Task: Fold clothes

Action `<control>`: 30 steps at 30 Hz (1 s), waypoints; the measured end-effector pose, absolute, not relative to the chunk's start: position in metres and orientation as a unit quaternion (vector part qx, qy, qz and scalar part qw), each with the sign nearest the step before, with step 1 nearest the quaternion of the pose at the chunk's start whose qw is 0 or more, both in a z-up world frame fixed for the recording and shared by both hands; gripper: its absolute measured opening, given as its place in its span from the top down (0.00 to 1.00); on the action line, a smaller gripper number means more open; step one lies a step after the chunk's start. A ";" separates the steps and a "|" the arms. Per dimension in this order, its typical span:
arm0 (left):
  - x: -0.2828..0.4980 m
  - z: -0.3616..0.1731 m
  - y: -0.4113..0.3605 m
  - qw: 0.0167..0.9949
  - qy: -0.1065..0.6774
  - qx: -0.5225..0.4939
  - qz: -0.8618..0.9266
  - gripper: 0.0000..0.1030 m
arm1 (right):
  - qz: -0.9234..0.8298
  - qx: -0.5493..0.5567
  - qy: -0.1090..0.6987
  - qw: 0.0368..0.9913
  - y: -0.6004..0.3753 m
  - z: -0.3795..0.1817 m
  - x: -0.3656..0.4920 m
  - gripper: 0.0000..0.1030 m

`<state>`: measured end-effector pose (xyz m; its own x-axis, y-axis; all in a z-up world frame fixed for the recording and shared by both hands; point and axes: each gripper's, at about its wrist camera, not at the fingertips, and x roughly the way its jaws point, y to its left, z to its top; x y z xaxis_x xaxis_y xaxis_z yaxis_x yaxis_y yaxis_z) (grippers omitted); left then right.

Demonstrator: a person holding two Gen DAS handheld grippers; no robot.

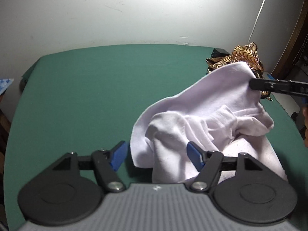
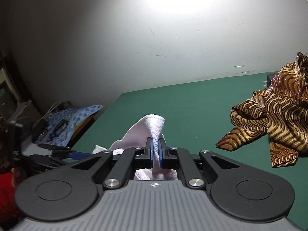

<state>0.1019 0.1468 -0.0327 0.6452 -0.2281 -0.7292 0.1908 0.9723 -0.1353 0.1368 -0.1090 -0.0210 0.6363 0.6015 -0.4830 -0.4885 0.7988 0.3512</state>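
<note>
A white garment lies crumpled on the right half of the green table. My left gripper stands open, its blue pads on either side of a bunched fold of the garment at the near edge, not squeezing it. My right gripper is shut on an upper edge of the white garment and holds it lifted into a peak. In the left wrist view the right gripper comes in from the right edge. In the right wrist view the left gripper shows low at the left.
A gold-and-brown swirl-patterned garment lies heaped at the table's far right, next to a small black box. Off the table's left end lies a blue patterned cloth. A white cable hangs down the wall. A red sleeve shows at the left.
</note>
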 end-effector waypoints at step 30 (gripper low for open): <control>-0.055 -0.051 0.092 0.883 0.454 -0.045 -0.108 0.44 | 0.225 0.083 0.360 0.901 -0.158 -0.073 -0.035 0.58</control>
<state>-0.0545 0.0921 -0.0513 0.5644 -0.2312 -0.7925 0.1498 0.9727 -0.1770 -0.0345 -0.1583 -0.0726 0.6388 0.4657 -0.6124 -0.3458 0.8848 0.3122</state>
